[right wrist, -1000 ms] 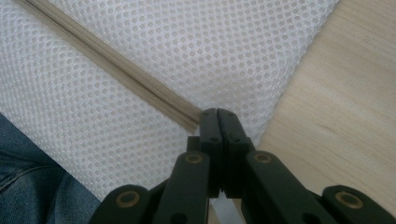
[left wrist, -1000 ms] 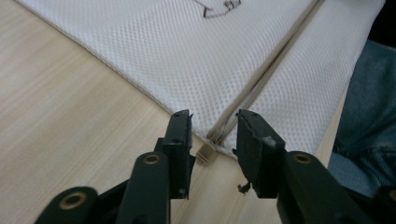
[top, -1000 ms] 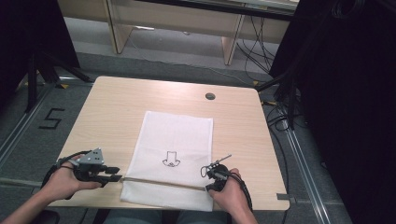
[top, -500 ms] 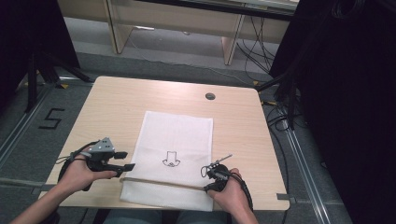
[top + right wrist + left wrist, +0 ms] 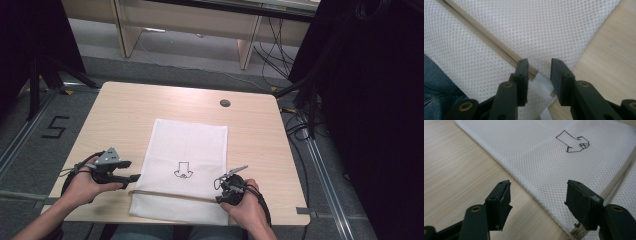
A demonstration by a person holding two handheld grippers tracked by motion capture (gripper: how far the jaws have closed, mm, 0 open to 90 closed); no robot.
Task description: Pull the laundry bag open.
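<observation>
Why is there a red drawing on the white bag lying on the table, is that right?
Not quite: the drawing on the white bag is black, not red. The high view and the left gripper view both show it. The bag does lie on the table.

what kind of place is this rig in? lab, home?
Probably a lab or recording room, not a home: a bare wooden table with a cable port, a floor rail, loose cables under a bench, and a "5" marked on the floor.
</observation>
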